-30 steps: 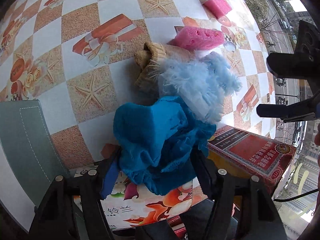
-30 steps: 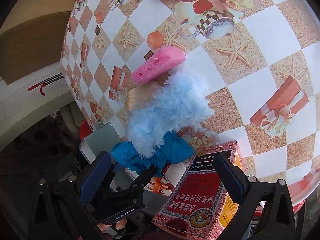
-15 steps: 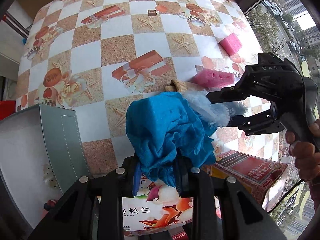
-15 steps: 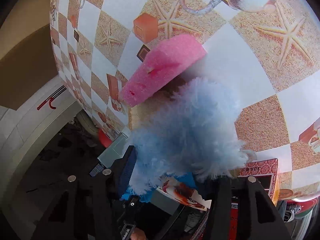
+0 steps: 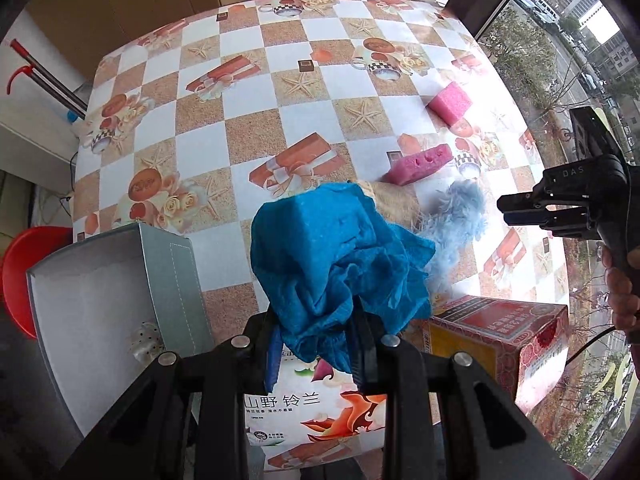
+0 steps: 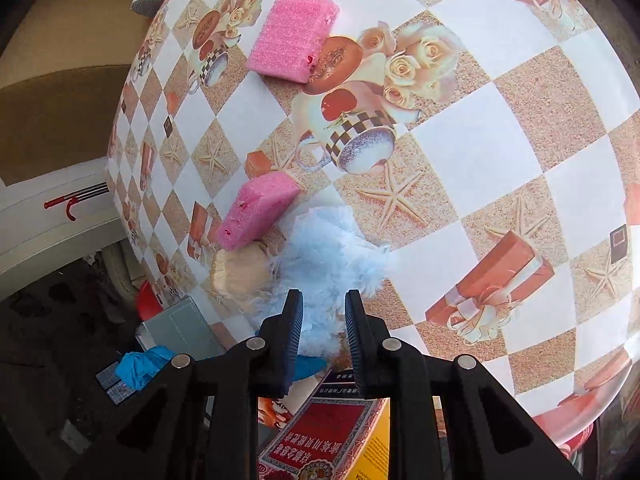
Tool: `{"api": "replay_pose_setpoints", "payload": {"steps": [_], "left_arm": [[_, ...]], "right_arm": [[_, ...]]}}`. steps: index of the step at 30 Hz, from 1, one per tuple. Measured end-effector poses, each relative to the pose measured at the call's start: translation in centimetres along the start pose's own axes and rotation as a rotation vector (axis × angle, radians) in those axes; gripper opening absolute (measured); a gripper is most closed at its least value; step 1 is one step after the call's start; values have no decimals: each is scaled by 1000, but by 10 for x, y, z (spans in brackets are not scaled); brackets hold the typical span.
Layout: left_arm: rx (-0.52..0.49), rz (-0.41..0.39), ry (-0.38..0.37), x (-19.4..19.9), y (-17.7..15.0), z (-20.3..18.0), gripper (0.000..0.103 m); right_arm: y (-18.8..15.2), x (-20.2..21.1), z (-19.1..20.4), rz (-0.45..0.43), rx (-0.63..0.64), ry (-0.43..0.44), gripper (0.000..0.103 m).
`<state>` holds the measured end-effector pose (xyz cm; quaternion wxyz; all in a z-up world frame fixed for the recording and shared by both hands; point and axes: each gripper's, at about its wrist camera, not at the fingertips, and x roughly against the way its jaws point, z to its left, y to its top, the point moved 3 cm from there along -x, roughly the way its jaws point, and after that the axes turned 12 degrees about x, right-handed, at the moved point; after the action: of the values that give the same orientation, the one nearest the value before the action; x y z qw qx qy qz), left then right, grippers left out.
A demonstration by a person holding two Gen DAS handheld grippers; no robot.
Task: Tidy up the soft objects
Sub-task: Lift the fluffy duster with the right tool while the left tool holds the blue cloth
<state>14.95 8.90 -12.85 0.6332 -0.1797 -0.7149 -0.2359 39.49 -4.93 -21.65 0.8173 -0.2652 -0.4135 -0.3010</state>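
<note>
My left gripper (image 5: 316,344) is shut on a crumpled blue cloth (image 5: 336,264) and holds it raised above the table. My right gripper (image 6: 322,316) is shut on a fluffy light-blue piece (image 6: 332,256), which also shows in the left wrist view (image 5: 456,216). A beige knitted item (image 6: 236,268) lies beside the fluff, partly hidden under it. Two pink sponges (image 6: 256,210) (image 6: 290,42) lie farther out on the checkered table (image 6: 500,160). In the left wrist view they show at the right (image 5: 420,164) (image 5: 450,102).
An open grey box (image 5: 112,308) with a small spotted item inside stands at the table's left front edge. A flowered tissue box (image 5: 304,412) and a red carton (image 5: 496,336) stand at the front edge. A red stool (image 5: 24,264) is beside the table.
My left gripper has lifted the blue cloth up and away from the table. My right gripper has closed on the light-blue fluff and pulled back with it.
</note>
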Motion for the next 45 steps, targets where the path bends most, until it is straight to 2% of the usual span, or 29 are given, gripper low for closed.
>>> {"api": "replay_pose_setpoints", "payload": {"steps": [1, 2, 3, 4, 5, 8, 11, 13, 15, 18, 20, 21, 22, 24, 26, 30, 34, 37, 43, 45], "left_arm": [[-2, -1, 0, 1, -2, 0, 30], [-4, -2, 1, 2, -3, 1, 30], [-5, -3, 2, 3, -5, 1, 30], [-6, -2, 1, 4, -6, 1, 30], [-6, -2, 3, 4, -7, 2, 30], [-12, -2, 14, 7, -11, 1, 30], [-17, -8, 24, 10, -14, 0, 31], [-20, -11, 33, 12, -17, -1, 31], [-22, -11, 36, 13, -20, -2, 31], [-27, -12, 34, 14, -23, -4, 31], [-27, -7, 29, 12, -24, -5, 31], [-26, -5, 26, 11, -24, -5, 31], [-26, -5, 23, 10, -24, -6, 31], [-27, -6, 17, 9, -24, -9, 31], [-33, -1, 13, 8, -23, -12, 31], [-56, -5, 20, 10, -22, -19, 31], [-71, -22, 30, 17, -22, -18, 31], [-64, -22, 32, 18, -23, -15, 31], [-51, -11, 23, 15, -26, -12, 31], [-58, -8, 25, 14, -29, -13, 31]], "right_arm": [[-2, 2, -8, 0, 9, -24, 30], [-4, 0, -12, 25, 12, -13, 53], [-5, -5, -14, 56, 11, 19, 87], [-6, -11, -12, 74, 12, 57, 97], [-5, -14, -8, 75, 21, 80, 98], [6, -33, 6, 107, 48, 69, 98], [15, -61, 14, 202, 43, 43, 98], [17, -78, 19, 268, 91, -39, 98], [17, -86, 20, 301, 163, -173, 98], [14, -79, 4, 279, 223, -326, 98], [15, -66, -21, 242, 216, -427, 98], [15, -57, -38, 220, 184, -450, 98], [14, -47, -52, 195, 135, -429, 98], [8, -28, -72, 126, 36, -311, 98], [-1, -18, -78, 78, 0, -236, 98], [-15, -23, -64, 38, 57, -205, 98], [-21, -14, -30, -48, 167, -177, 98], [-29, -11, -21, -40, 191, -164, 98], [-38, -27, -54, 6, -171, 117, 98], [-34, -42, -57, 44, -237, 174, 98]]}}
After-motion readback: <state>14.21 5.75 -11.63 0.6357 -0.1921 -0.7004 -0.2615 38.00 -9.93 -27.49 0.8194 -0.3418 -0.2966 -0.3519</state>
